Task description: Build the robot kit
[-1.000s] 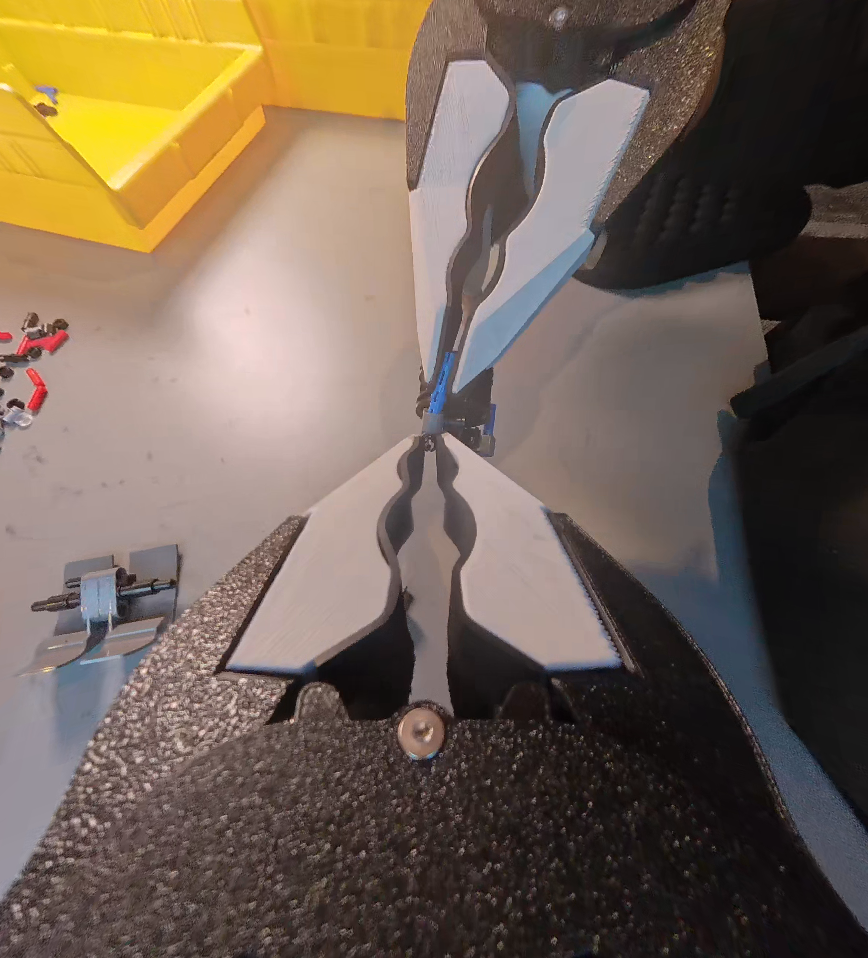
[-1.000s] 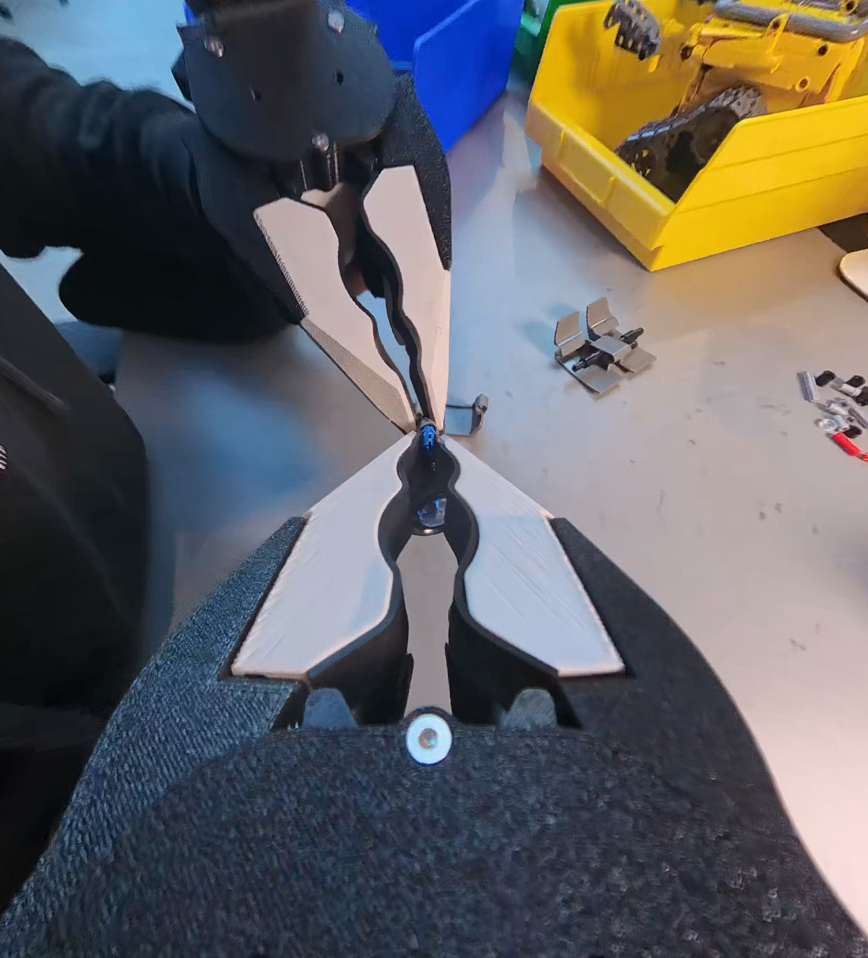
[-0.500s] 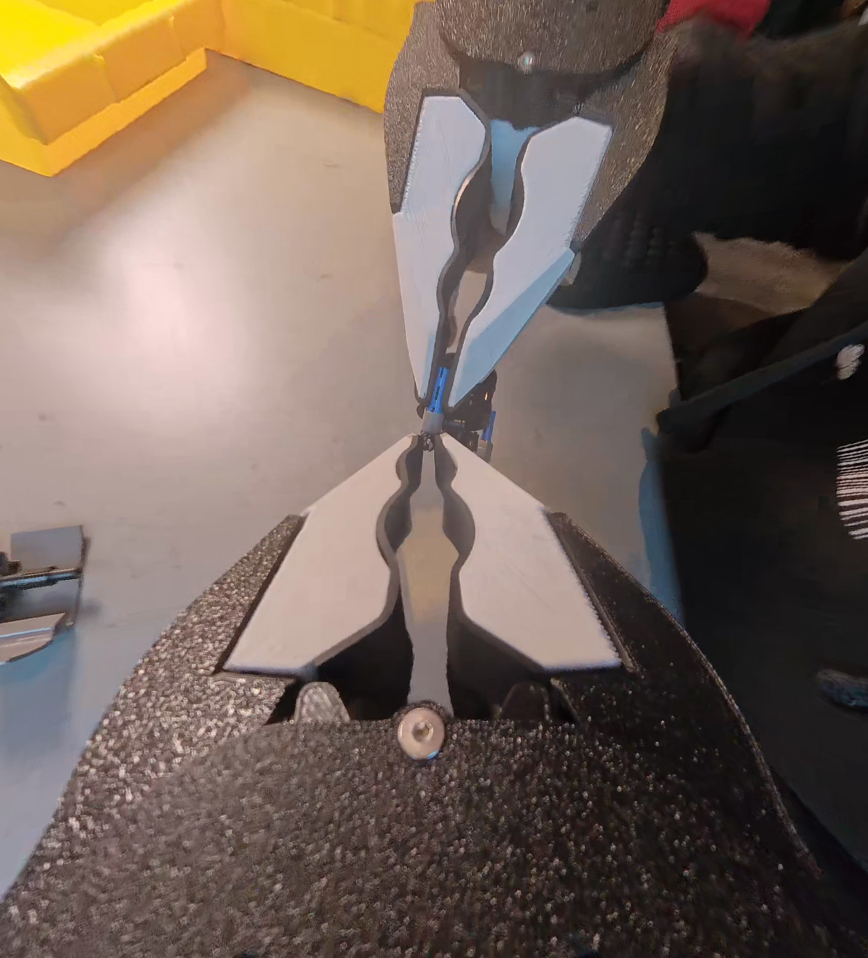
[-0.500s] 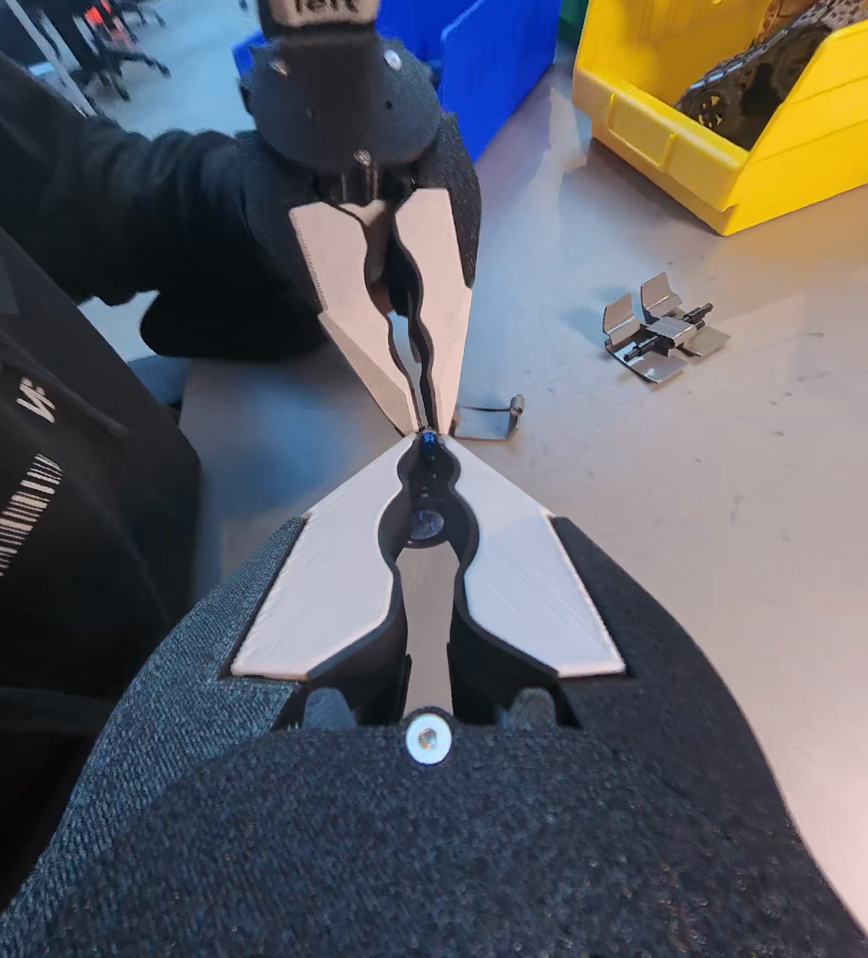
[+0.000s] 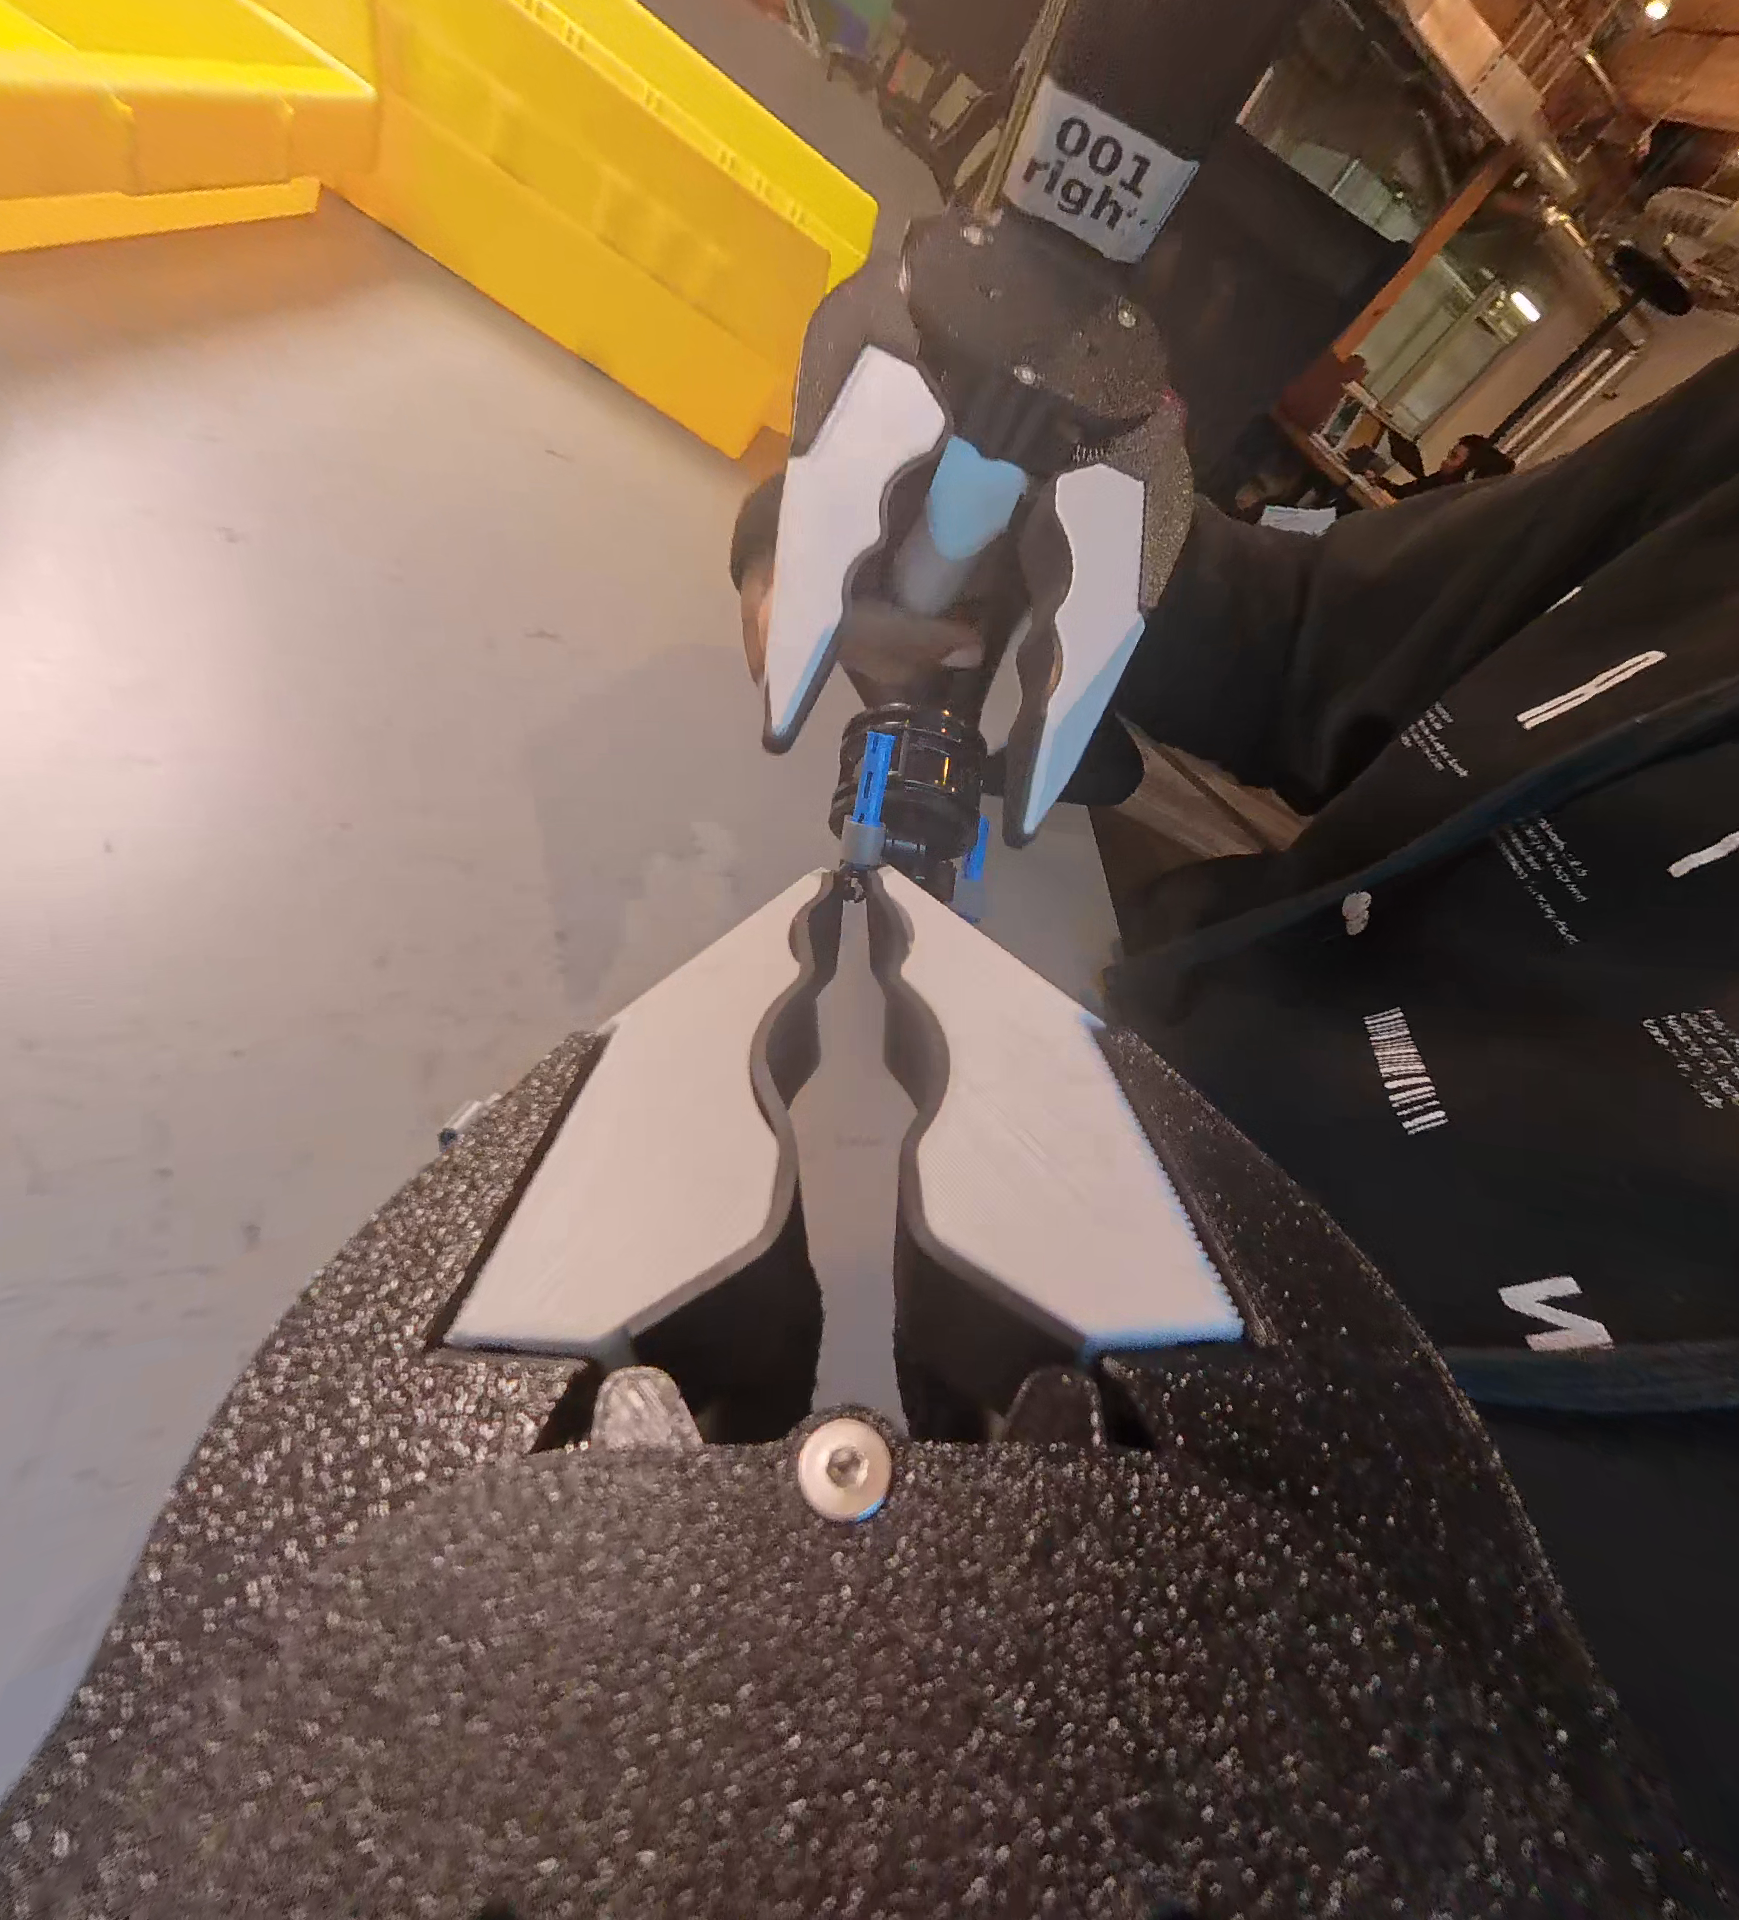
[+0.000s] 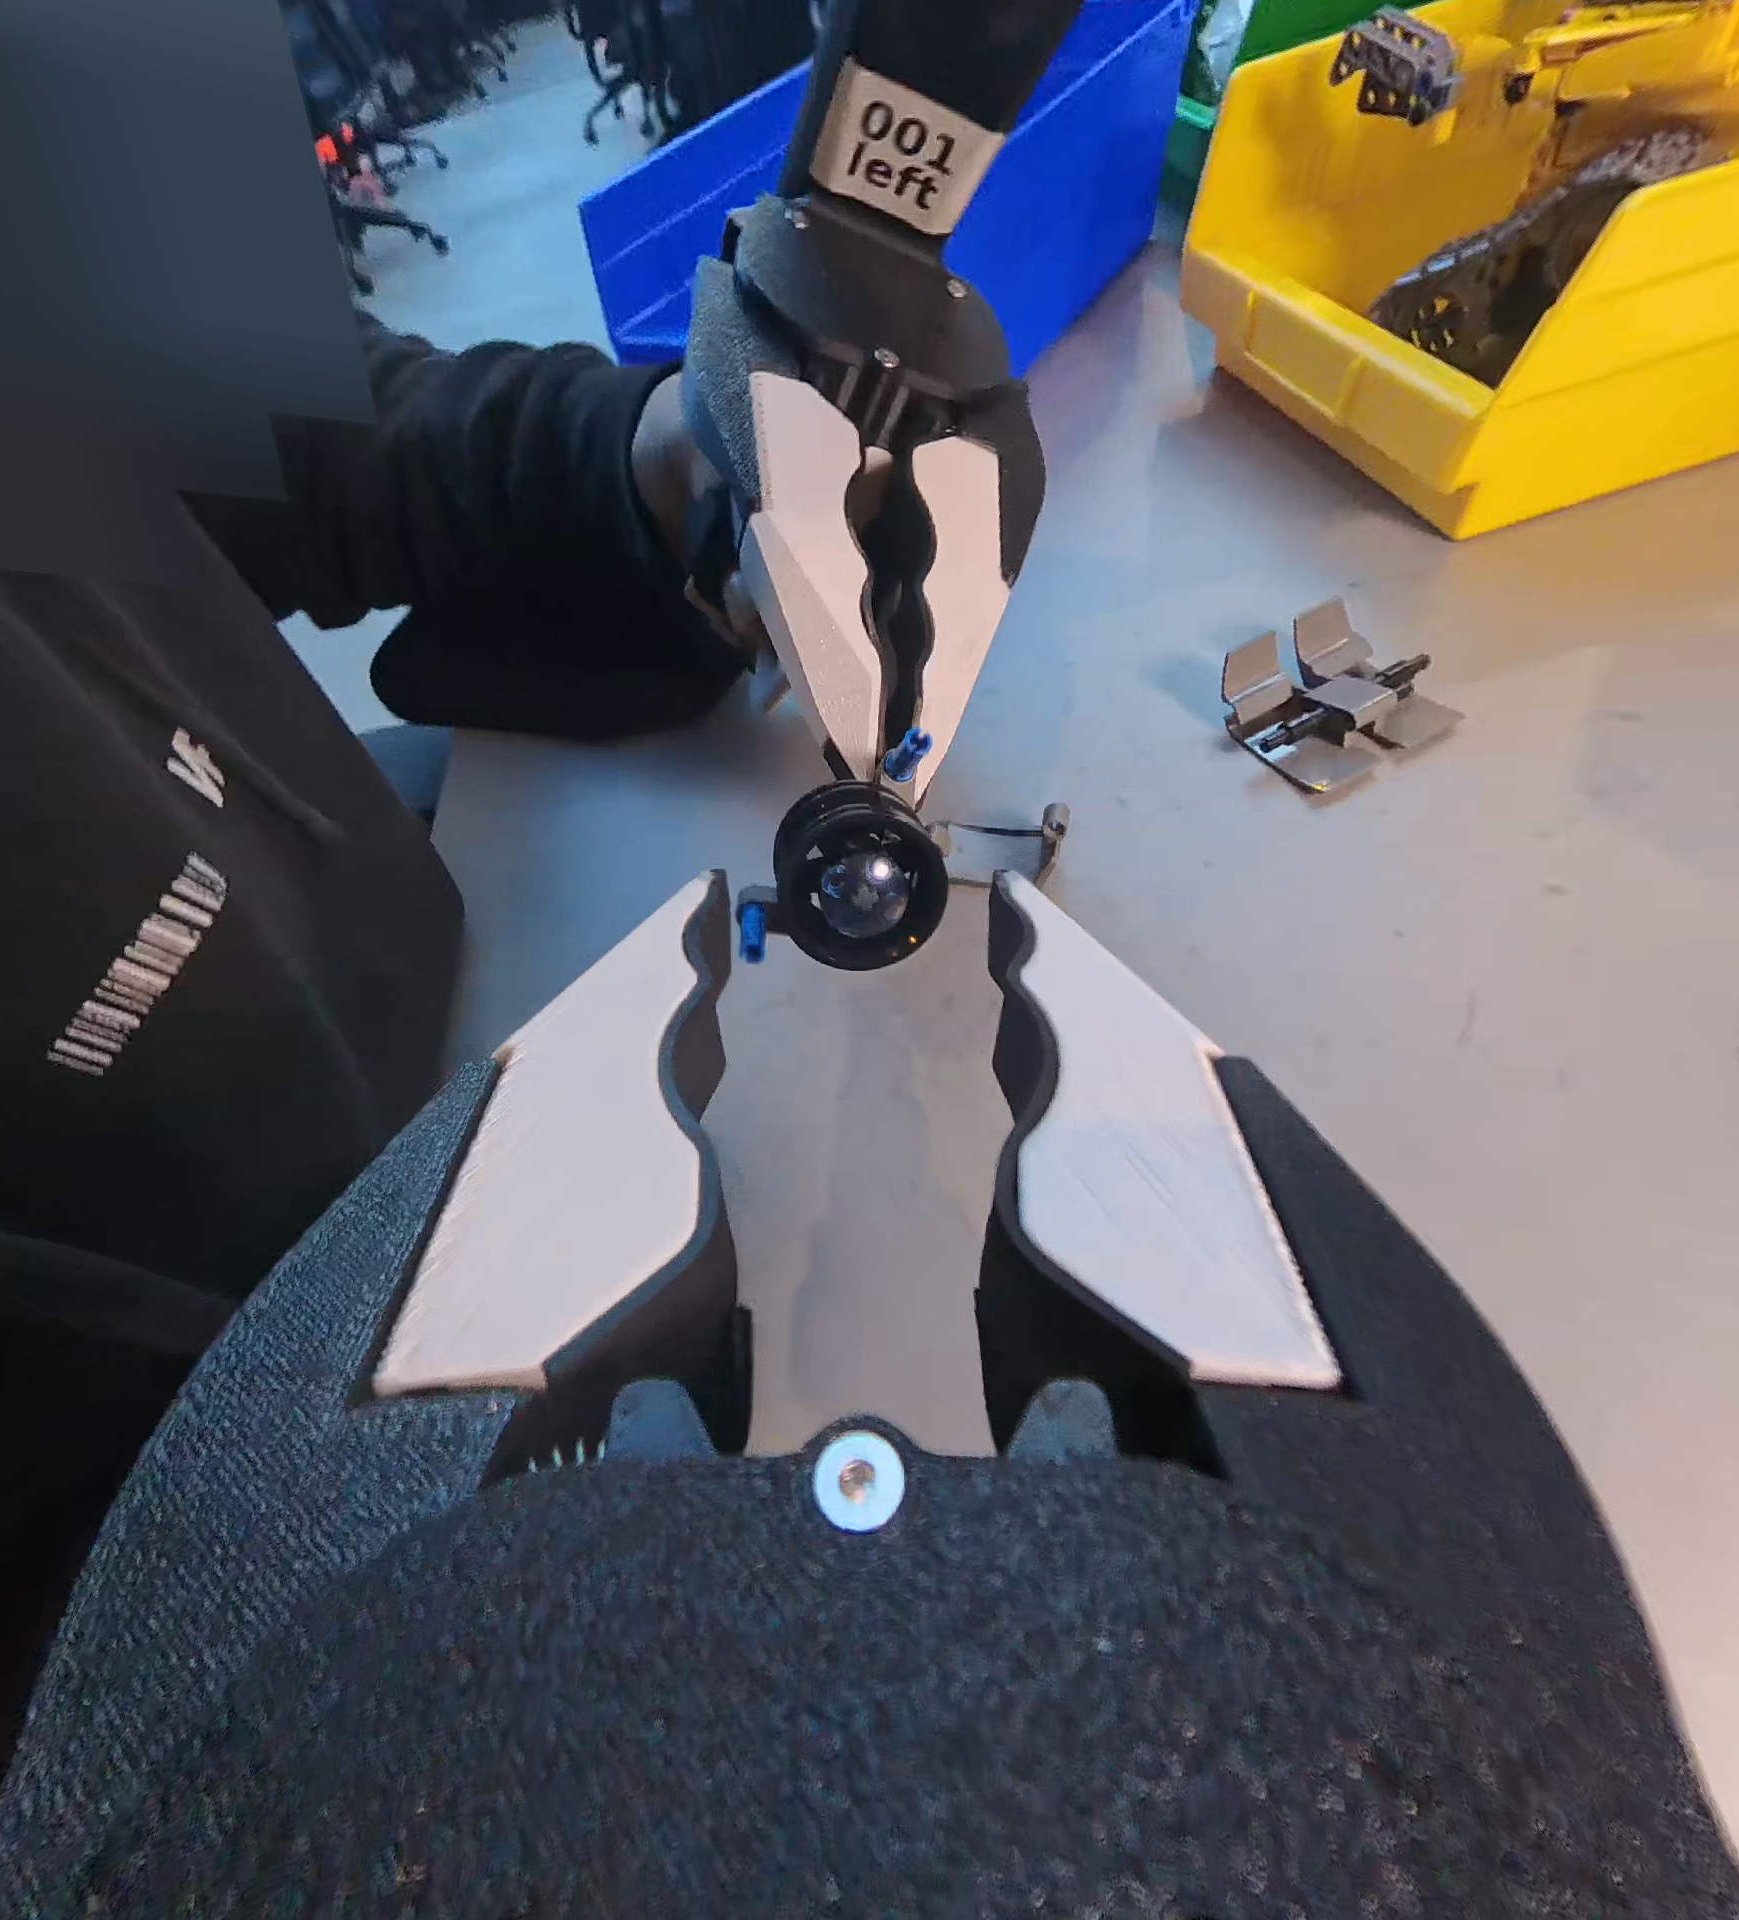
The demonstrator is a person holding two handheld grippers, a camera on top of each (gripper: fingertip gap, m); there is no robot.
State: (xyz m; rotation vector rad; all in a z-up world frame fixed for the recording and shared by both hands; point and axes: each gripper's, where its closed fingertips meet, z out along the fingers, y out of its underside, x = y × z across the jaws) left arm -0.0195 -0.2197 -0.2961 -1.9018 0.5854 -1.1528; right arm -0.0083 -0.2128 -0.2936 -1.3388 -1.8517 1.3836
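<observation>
While the left gripper (image 5: 852, 891) is pinching its closed tips on a small grey connector at the edge of a black wheel hub (image 6: 860, 891) fitted with blue pins (image 5: 875, 774), the right gripper (image 6: 854, 902) is standing with its jaws spread wide on either side of the hub, touching nothing. The hub is hanging above the grey table (image 6: 1467, 935). A yellow bin (image 6: 1530, 343) is holding a yellow tracked model vehicle (image 6: 1467, 125); the blue bin (image 6: 1062, 208) beside it is showing no visible contents. A grey plate assembly (image 6: 1338, 696) is lying between bins and grippers.
</observation>
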